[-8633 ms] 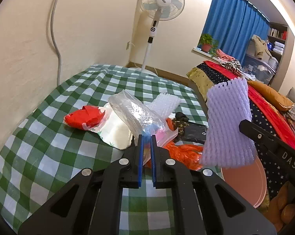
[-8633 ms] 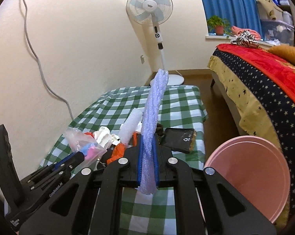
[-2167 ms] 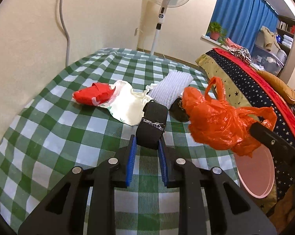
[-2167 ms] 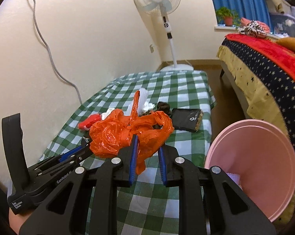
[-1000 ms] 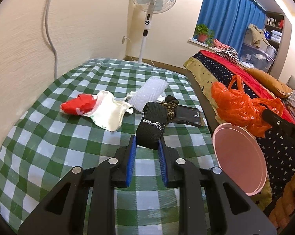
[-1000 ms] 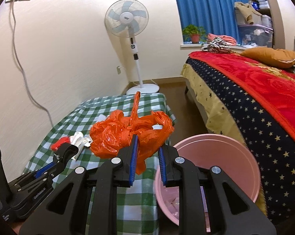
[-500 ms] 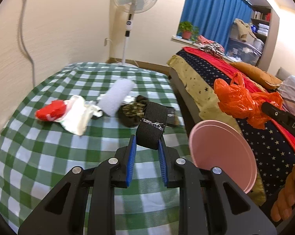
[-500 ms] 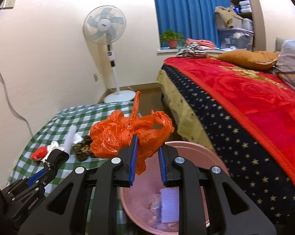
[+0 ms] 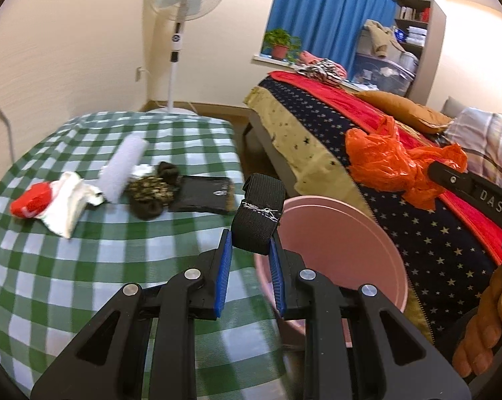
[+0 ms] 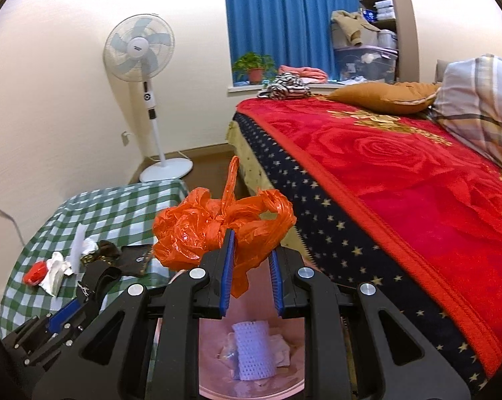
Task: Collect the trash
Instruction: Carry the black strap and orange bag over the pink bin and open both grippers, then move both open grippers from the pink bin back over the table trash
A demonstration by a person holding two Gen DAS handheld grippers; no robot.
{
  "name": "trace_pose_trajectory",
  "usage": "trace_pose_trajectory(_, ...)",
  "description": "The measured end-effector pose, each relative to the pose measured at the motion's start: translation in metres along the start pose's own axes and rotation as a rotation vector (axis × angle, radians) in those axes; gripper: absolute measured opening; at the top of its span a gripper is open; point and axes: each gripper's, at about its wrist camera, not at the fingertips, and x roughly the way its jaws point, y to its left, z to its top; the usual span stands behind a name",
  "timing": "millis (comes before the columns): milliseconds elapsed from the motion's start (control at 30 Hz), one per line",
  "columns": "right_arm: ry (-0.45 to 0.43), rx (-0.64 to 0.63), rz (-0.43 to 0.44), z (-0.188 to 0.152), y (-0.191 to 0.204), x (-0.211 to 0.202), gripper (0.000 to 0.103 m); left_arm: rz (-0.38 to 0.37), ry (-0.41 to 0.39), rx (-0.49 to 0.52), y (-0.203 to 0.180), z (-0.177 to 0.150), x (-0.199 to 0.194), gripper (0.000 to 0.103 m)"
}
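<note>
A stiff, ribbed black band (image 9: pixel 259 211) is clamped by the left gripper (image 9: pixel 250 250); crinkled orange plastic (image 10: pixel 217 230) is pinched by the right gripper (image 10: pixel 250 255), a round pink bin (image 10: pixel 251 360) at six o'clock.

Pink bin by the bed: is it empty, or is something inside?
Not empty: the pink bin holds a white foam net and crumpled clear wrappers.

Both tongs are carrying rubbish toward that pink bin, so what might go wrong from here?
1. The orange plastic bag billows wide around the right tongs; when let go, it may drape over the rim of the pink bin instead of dropping in.
2. The black elastic band in the left tongs sits over the bin's near edge, so an early release might land it on the checked tablecloth.
3. Both tongs crowd the same opening and might bump.
</note>
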Motion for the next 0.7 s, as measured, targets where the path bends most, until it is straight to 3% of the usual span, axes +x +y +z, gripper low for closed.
trace_pose_trajectory(400,0.02,0.028,-0.034,-0.001,-0.013,0.006,0.021,-0.078,0.022,0.032,-0.034,-0.002,0.017,0.022)
trace_pose_trajectory(467,0.032,0.029,-0.041,-0.001,-0.013,0.009,0.028,-0.106,0.024,0.044,-0.039,-0.002,0.018,0.023)
trace_pose_trajectory(500,0.034,0.036,-0.05,-0.001,-0.014,0.009,0.042,-0.111,0.025,0.048,-0.04,-0.002,0.019,0.025)
trace_pose_trajectory(567,0.022,0.05,-0.062,-0.001,-0.015,0.007,0.056,-0.124,0.034,0.045,-0.04,-0.002,0.02,0.038)
trace_pose_trajectory(700,0.019,0.069,-0.058,-0.002,-0.018,0.006,0.057,-0.118,0.033,0.021,-0.031,-0.001,0.018,0.038)
